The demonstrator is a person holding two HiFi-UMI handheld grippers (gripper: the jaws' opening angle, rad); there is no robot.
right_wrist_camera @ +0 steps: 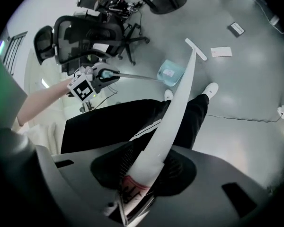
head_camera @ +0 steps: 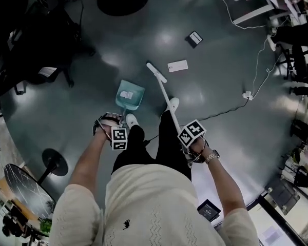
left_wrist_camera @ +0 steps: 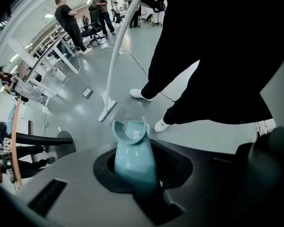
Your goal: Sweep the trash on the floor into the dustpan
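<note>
Closing on the handle of the white broom (head_camera: 164,92), the right gripper (head_camera: 191,137) is seen fully clamped; the broom head is lowered beside the teal dustpan (head_camera: 130,96), whose handle is clamped in the left gripper (head_camera: 113,127). A white card (head_camera: 177,65) lies just beyond the broom head, a dark packet (head_camera: 194,38) farther off.
</note>
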